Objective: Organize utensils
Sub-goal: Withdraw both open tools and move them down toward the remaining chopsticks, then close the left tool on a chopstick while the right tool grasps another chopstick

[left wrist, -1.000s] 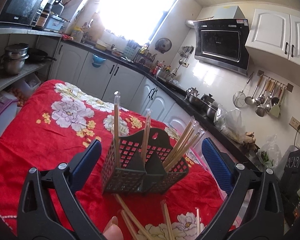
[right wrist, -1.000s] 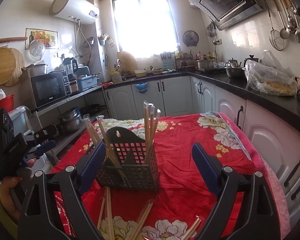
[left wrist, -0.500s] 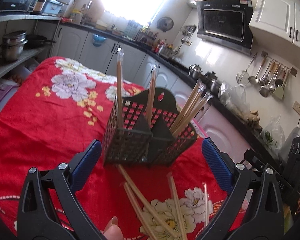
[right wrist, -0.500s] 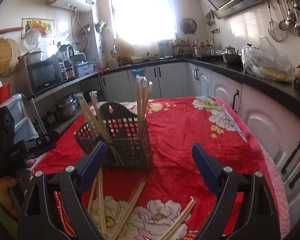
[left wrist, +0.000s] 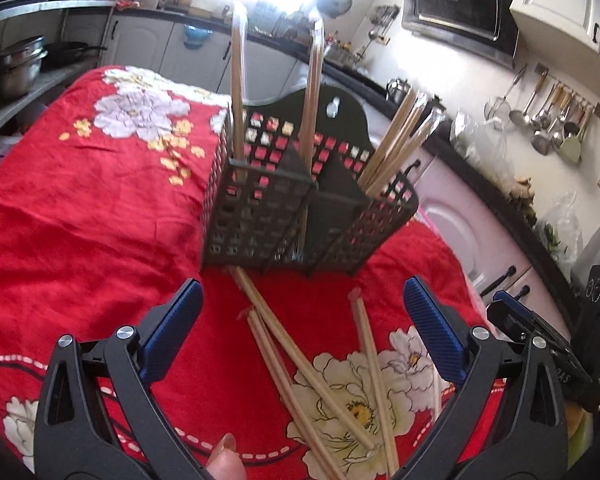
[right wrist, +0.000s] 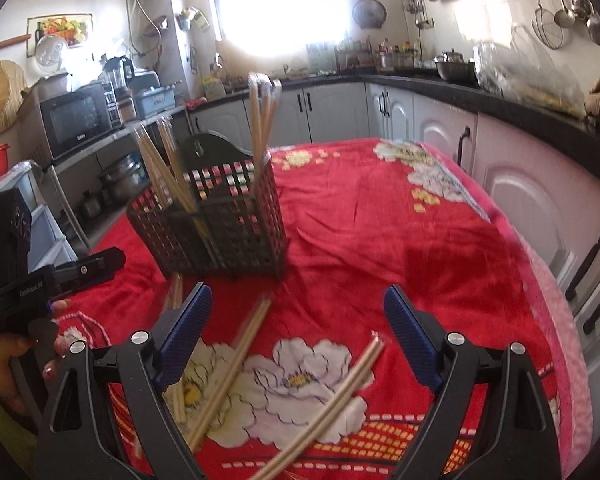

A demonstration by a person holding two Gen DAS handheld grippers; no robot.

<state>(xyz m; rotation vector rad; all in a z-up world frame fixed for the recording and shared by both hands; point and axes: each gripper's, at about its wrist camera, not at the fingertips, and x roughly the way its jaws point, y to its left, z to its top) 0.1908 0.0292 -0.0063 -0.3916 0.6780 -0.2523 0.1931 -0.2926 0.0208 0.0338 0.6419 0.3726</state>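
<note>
A dark perforated utensil holder (left wrist: pixel 300 212) (right wrist: pixel 216 224) stands on the red flowered cloth, with wrapped chopsticks upright in its compartments. Several loose chopsticks (left wrist: pixel 312 364) (right wrist: pixel 236 356) lie on the cloth in front of it. My left gripper (left wrist: pixel 302 320) hangs open over the near ends of those chopsticks, nothing between its blue pads. My right gripper (right wrist: pixel 298 324) is open too, above the loose chopsticks and just short of the holder. Another loose pair (right wrist: pixel 336 404) lies below its right finger. The left gripper's body shows at the left edge of the right wrist view.
The table (right wrist: pixel 440 240) is covered by the red cloth and runs close to white cabinets (right wrist: pixel 520 184) on the right. A hand (right wrist: pixel 8 364) holds the other gripper at the left. Pots sit on a low shelf (left wrist: pixel 16 64) to the left.
Both grippers have sunk and tilted down toward the table. The holder now looms larger and higher in both views, and more of the loose chopsticks shows between the fingers.
</note>
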